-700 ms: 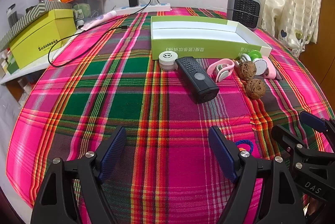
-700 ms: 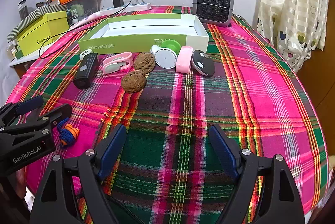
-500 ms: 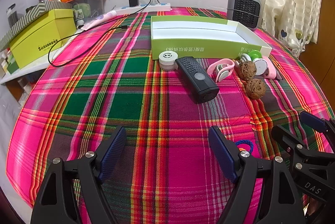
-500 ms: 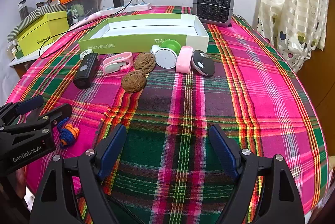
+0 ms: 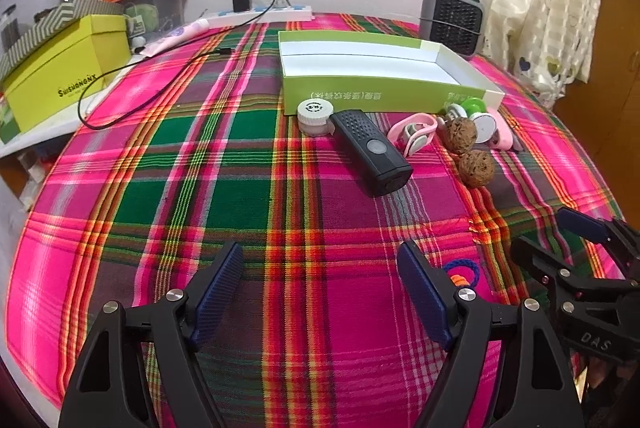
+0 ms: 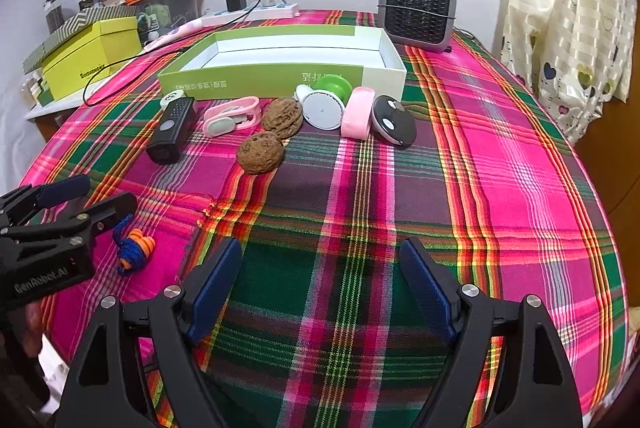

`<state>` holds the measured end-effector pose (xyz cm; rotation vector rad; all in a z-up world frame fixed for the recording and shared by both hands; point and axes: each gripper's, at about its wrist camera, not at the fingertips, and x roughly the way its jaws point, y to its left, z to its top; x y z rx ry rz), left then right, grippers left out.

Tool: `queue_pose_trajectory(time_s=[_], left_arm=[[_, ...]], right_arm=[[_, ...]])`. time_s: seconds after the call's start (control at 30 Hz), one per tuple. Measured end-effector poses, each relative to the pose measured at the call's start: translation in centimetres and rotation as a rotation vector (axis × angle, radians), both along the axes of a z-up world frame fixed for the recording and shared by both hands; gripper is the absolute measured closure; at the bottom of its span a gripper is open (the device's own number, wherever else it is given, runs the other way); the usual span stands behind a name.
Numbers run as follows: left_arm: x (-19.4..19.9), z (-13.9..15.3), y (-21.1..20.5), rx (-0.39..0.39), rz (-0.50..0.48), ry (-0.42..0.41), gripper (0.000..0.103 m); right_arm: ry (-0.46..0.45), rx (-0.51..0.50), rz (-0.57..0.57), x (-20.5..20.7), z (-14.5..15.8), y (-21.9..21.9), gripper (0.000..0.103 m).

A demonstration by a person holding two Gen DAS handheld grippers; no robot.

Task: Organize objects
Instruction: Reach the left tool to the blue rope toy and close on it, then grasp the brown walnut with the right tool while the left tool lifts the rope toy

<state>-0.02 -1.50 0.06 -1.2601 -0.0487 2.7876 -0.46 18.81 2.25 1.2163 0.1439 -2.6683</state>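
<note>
Left gripper (image 5: 320, 292) and right gripper (image 6: 320, 288), jaws wide apart and empty, at frame bottom; small objects line the empty green cardboard box (image 6: 280, 76) at centre, so approach the nearest brown walnut (image 6: 260, 152) squarely.

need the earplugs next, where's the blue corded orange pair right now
In the right wrist view the earplugs lie low on the left of the plaid tablecloth, just beside the open left gripper, well nearer than the walnuts.
</note>
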Motion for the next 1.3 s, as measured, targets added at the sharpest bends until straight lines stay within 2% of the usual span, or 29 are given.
queue_pose_trajectory(time_s=[0.1,0.17,0.47,0.67,0.73,0.8,0.93,1.1,1.2,1.3], left_arm=[[0.3,0.3,-0.6,0.005,0.003,0.012,0.026],[0.6,0.6,-0.8,0.037,-0.026,0.014,0.026],[2.3,1.5,0.8,0.099,-0.195,0.024,0.028],[2.9,1.6,2.4,0.105,-0.262,0.024,0.029],[2.9,1.4,3.0,0.095,-0.273,0.019,0.033],[2.9,1.1,3.4,0.082,-0.282,0.008,0.044],[2.9,0.8,4.2,0.056,-0.298,0.007,0.055],[2.8,0.8,4.5,0.048,-0.293,0.009,0.073],[2.7,0.7,4.5,0.046,-0.298,0.012,0.080],[2.5,0.6,4.5,0.048,-0.300,0.010,0.082]], right_arm=[[-0.004,0.002,0.017,0.1,-0.1,0.0,0.022],[-0.004,-0.001,0.023,0.1,-0.1,0.2,0.023],[0.005,-0.018,0.082,0.2,0.1,0.3,0.040],[0.012,-0.032,0.101,0.3,0.4,0.2,0.051],[0.011,-0.036,0.106,0.3,0.4,0.1,0.052],[0.011,-0.039,0.113,0.3,0.4,0.0,0.052],[0.012,-0.043,0.117,0.3,0.5,0.0,0.052],[0.009,-0.044,0.123,0.2,0.4,-0.1,0.052],[0.010,-0.050,0.124,0.1,0.3,0.0,0.052],[0.008,-0.052,0.125,0.0,0.3,0.0,0.052]])
